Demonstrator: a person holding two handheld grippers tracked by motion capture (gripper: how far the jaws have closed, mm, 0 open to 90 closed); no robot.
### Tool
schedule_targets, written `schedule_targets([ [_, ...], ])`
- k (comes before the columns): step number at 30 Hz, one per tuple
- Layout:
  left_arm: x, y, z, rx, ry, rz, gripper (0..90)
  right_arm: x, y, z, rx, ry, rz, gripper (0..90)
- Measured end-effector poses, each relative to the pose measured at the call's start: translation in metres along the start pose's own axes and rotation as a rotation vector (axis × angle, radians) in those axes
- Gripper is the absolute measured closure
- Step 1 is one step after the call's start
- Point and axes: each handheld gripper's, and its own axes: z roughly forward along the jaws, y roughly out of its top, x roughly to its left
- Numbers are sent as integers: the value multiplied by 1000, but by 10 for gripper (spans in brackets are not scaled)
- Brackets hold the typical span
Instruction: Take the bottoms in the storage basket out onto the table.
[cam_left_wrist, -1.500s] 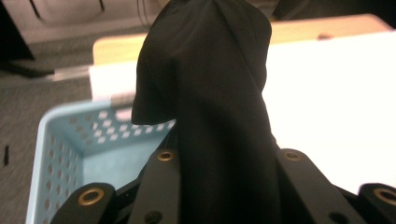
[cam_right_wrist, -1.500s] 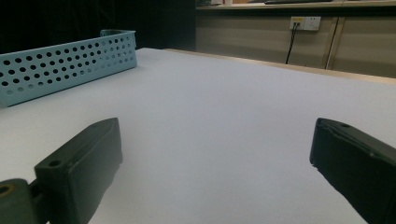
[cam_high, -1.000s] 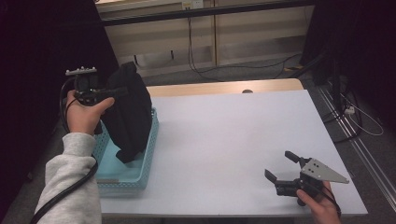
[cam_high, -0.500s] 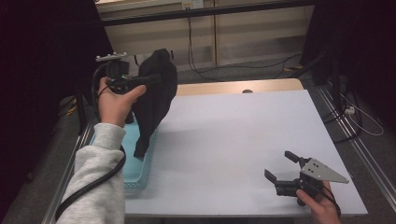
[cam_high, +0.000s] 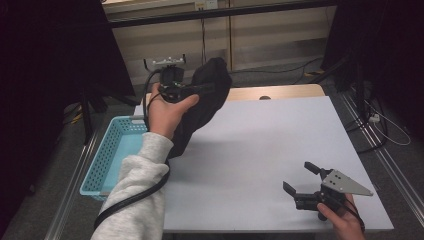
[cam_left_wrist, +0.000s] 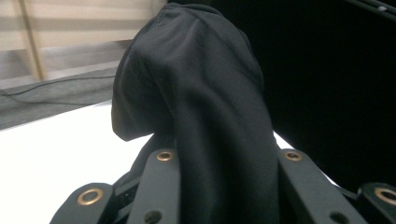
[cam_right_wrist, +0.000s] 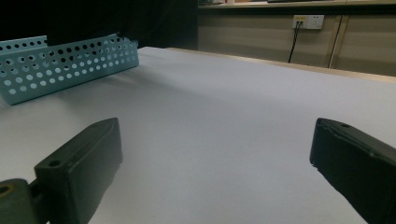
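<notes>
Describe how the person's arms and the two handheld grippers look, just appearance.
The left gripper is black with a pale bracket on top and a thick black cable trailing along a light grey sleeve. The right gripper is black, with two blocky jaws and a grey three-cornered plate.

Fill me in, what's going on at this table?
The left gripper is shut on a black cloth and holds it up above the table, beside the blue basket. The cloth hangs down from the jaws. The right gripper rests open at the table's near right corner, holding nothing.
</notes>
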Motion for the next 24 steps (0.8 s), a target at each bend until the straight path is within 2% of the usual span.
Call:
schedule_targets([
  [1, -6, -1, 6, -4, -21, -8, 721, 0, 0, 0, -1, 0, 7, 18],
  [3, -20, -3, 20, -8, -64, 5, 721, 0, 0, 1, 3, -1, 0, 17],
  [4, -20, -3, 20, -8, -64, 5, 720, 0, 0, 1, 3, 0, 0, 17],
  [5, -28, -5, 27, -3, -77, 28, 718, 0, 0, 0, 4, -1, -2, 18],
  [8, -28, -11, 33, 6, -80, 29, 715, 0, 0, -1, 0, -1, 0, 18],
  [9, -24, -15, 36, 15, -70, 27, 715, 0, 0, -1, -1, -4, 1, 18],
  [10, -17, -25, 39, 28, -63, 9, 714, -1, 0, -1, 0, -5, 4, 17],
  [12, -14, -28, 40, 33, -59, 8, 714, -1, 0, -1, 0, -7, 4, 18],
  [13, -8, -38, 42, 57, -47, 9, 713, -1, 0, -1, -1, -6, 4, 18],
  [14, -8, -38, 42, 57, -47, 9, 713, -1, 0, -1, -1, -6, 4, 18],
  [15, -2, -46, 44, 72, -32, 10, 712, -1, 0, -1, 2, -5, 3, 17],
  [16, -2, -46, 44, 72, -32, 10, 711, -1, 0, -1, 2, -5, 3, 17],
  [17, 3, -54, 44, 85, -21, 20, 710, 0, 0, 0, 2, -5, 3, 17],
  [18, 3, -54, 44, 85, -21, 20, 708, 0, 0, 0, 2, -5, 3, 17],
  [19, 6, -62, 45, 98, -9, 34, 705, 0, 0, 0, 4, -4, 0, 18],
  [20, 6, -62, 45, 98, -9, 34, 704, 0, 0, 0, 4, -4, 0, 18],
  [24, 11, -78, 47, 127, 14, 71, 699, 0, 0, 0, 7, -4, 2, 18],
])
